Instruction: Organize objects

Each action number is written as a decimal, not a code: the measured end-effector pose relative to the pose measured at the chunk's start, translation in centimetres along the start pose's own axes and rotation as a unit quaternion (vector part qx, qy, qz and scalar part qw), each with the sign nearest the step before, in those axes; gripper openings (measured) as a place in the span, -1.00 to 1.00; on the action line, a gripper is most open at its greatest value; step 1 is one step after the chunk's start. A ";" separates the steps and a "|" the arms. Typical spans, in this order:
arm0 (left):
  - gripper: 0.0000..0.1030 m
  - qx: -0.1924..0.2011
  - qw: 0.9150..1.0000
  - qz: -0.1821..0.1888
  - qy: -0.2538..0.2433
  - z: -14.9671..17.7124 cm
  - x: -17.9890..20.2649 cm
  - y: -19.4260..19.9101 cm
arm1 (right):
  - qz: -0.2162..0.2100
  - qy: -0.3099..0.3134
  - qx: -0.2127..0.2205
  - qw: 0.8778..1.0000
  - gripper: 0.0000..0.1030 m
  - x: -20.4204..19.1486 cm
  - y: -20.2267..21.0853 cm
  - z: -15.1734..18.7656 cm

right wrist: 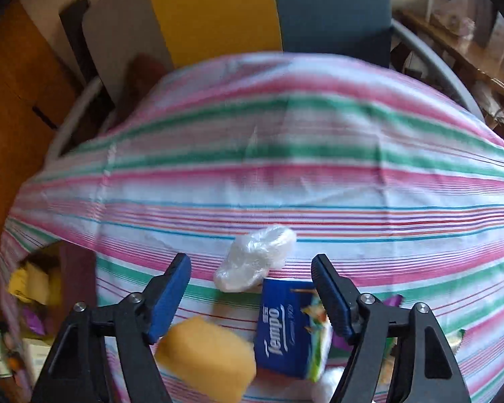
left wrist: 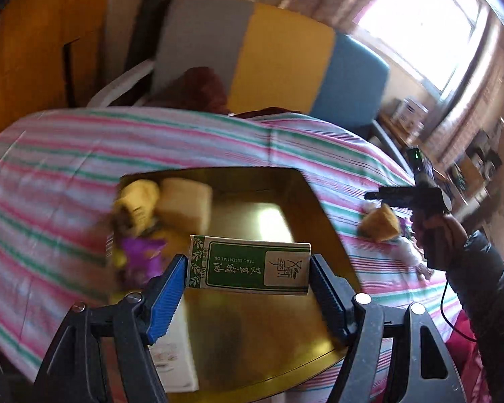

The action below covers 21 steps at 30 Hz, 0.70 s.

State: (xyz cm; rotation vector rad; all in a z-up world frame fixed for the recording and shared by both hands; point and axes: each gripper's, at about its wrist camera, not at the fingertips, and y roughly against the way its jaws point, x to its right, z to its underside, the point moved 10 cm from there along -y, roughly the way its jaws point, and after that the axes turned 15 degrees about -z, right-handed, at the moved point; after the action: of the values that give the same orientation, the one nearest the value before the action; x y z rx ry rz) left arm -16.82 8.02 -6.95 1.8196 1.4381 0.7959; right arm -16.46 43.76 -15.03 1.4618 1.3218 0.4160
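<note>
Left tool (left wrist: 248,268) grips a green-and-cream essential oil box (left wrist: 250,265) crosswise between its blue pads (left wrist: 166,297), one pad pressed on each short end, and holds it above a gold tin tray (left wrist: 252,352) that sits on the bench. Inside the tray, toward its far left corner, lie a tan sponge block (left wrist: 184,206), a yellowish packet (left wrist: 136,201) and a purple wrapper (left wrist: 141,257), all smeared by blur; a white carton (left wrist: 174,359) stands at the tray's near left side, partly behind the left finger. A pink, green and white striped cloth (left wrist: 67,168) covers the bench under the tray. Off to the right on that cloth sits a yellow sponge (left wrist: 381,223), and just above it the right tool (left wrist: 369,196) shows in profile, held by a hand (left wrist: 440,228) in a dark padded sleeve (left wrist: 487,285). In the right wrist view, the right tool (right wrist: 252,299) has its jaws spread wide with nothing between the pads, hovering over the striped cloth (right wrist: 285,154). Below it lie a blue Tempo tissue pack (right wrist: 285,329), close by the right finger, a yellow sponge (right wrist: 206,357) near the left finger, and a crumpled clear plastic bag (right wrist: 255,257) just beyond the tissue pack. Beyond the bench stands a chair with a grey, yellow and blue back (left wrist: 279,53), and a bright window (left wrist: 423,23) lights the right side.
</note>
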 end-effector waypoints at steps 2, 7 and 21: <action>0.43 -0.003 1.000 -0.009 0.014 0.4 -1.5 -0.1 | 0.004 0.017 -0.025 1.000 -0.24 -0.6 -1.7 0.5; 0.43 -0.005 0.999 -0.024 0.042 1.3 -4.3 -0.2 | 0.012 0.043 0.029 0.999 -0.28 -2.4 1.4 -0.2; 0.43 -0.004 0.994 -0.074 0.084 5.6 -10.7 2.0 | -0.074 0.164 0.049 0.982 -0.27 -10.6 9.8 11.8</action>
State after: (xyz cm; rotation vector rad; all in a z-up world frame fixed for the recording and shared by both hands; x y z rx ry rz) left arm -13.35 -3.52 -9.17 1.6505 1.6535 0.8938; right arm -5.55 30.94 -7.06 1.4036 1.7233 0.5158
